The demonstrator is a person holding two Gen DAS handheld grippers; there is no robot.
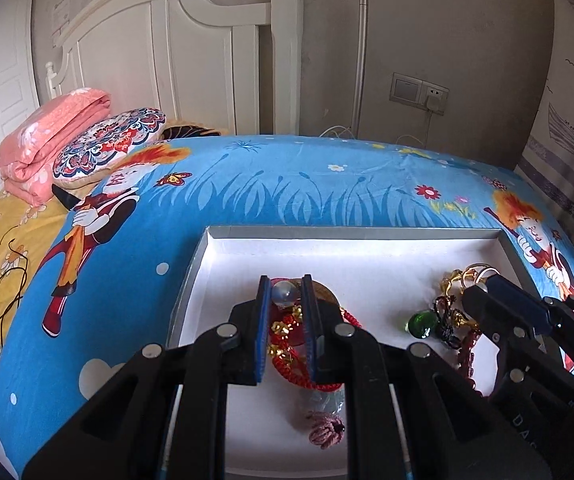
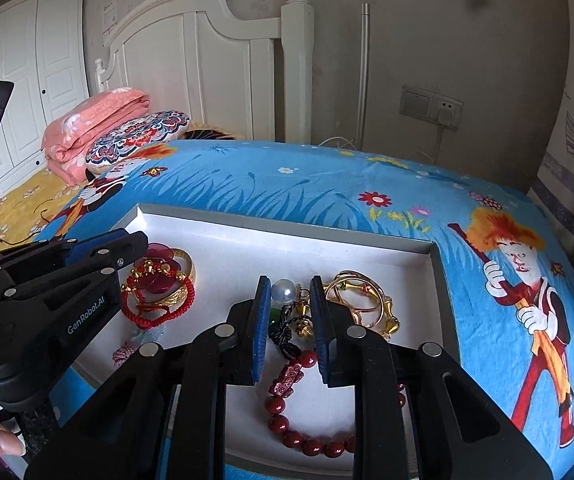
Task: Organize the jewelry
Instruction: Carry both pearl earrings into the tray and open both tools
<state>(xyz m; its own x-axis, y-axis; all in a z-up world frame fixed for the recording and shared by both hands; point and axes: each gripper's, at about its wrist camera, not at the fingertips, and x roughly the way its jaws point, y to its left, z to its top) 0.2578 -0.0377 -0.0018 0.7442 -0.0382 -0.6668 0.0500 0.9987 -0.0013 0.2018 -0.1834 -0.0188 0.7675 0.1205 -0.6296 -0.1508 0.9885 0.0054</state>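
Note:
A shallow white box (image 1: 223, 264) lies on the blue bedspread and also shows in the right wrist view (image 2: 223, 236). My left gripper (image 1: 286, 286) holds a clear glass bead (image 1: 284, 292) between its tips, above red cord bracelets with gold beads (image 1: 287, 344). My right gripper (image 2: 289, 286) holds a white pearl (image 2: 284, 290) on a dark knotted cord, over a red bead bracelet (image 2: 307, 436). Gold bangles (image 2: 363, 300) lie to its right. A green glass bead (image 1: 421, 323) lies near the right gripper (image 1: 483, 280).
The blue cartoon bedspread (image 1: 287, 192) surrounds the box. A folded pink quilt (image 1: 51, 136) and patterned pillow (image 1: 107, 148) lie at the far left by the white headboard (image 1: 167, 40). A black cord (image 1: 7, 296) lies on the yellow sheet.

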